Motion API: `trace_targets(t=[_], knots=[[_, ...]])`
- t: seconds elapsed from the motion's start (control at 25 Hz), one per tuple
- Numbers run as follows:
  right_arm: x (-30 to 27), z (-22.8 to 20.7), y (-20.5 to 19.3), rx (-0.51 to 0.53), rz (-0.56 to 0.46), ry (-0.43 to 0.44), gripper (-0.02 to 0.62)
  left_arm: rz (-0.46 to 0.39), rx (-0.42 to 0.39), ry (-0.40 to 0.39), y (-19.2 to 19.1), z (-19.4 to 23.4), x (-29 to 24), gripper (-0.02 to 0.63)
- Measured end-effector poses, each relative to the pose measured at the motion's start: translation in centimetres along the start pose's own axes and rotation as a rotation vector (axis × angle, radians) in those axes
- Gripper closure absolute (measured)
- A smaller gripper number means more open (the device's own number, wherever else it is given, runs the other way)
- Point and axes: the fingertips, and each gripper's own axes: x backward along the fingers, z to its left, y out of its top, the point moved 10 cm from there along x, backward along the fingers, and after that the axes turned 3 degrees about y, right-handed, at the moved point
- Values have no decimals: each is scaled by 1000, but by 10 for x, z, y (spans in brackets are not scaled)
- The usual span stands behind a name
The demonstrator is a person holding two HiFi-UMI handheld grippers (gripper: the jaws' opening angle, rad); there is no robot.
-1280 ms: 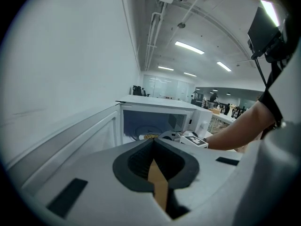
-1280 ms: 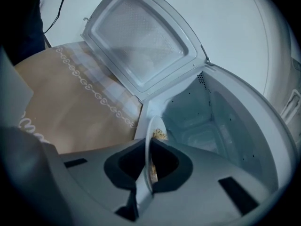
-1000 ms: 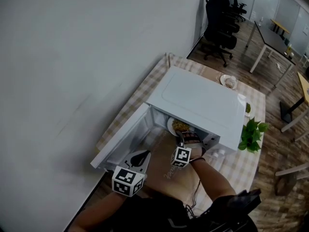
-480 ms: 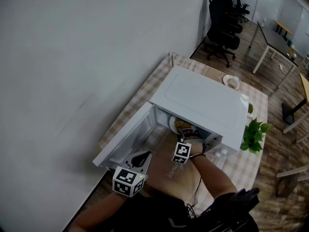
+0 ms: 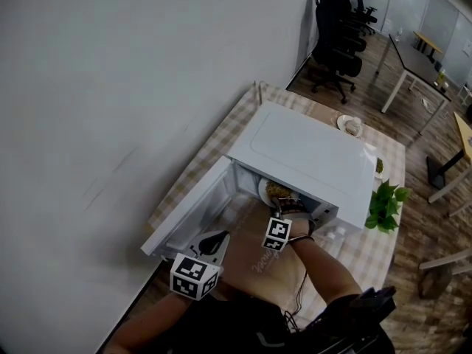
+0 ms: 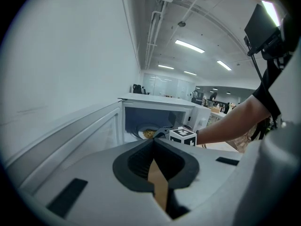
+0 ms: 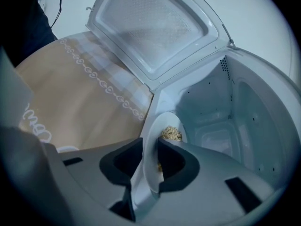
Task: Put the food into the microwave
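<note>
A white microwave (image 5: 302, 153) stands on the table with its door (image 5: 195, 209) swung open to the left. Inside it lies a white plate (image 5: 274, 192) of yellowish food (image 7: 171, 133). My right gripper (image 5: 284, 203) reaches into the opening. In the right gripper view its jaws (image 7: 146, 142) are opening, with the plate's near rim (image 7: 151, 164) still between them. My left gripper (image 5: 220, 236) hangs shut and empty in front of the open door; in the left gripper view (image 6: 153, 142) it looks toward the cavity and the plate (image 6: 148, 132).
The table (image 5: 221, 135) carries a checked cloth. A second small dish (image 5: 349, 125) sits behind the microwave and a potted plant (image 5: 385, 203) stands at its right. A bare wall runs along the left. Office chairs (image 5: 339, 28) and a desk (image 5: 417, 57) stand farther back.
The right gripper has tipped slightly at the microwave's opening with the plate inside. The left gripper has not moved.
</note>
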Motion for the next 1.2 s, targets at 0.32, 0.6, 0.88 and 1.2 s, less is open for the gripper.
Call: trace_targets(t=[0.32,0.6,0.88,1.2], knots=[[25,0,1,-64,-56,1,428,-8,9,-1,-3,3,0,597],[23,-1,3,-76,-87,-34,572,-2,17,-1,-4,4,-1,597],[10,-11,-2,-108,-66,-31,575,-1,20,11,-4,4,2,597],[-4,-20,-2,-141,-46,-21,580,-6,55,15,-6,5,6,597]])
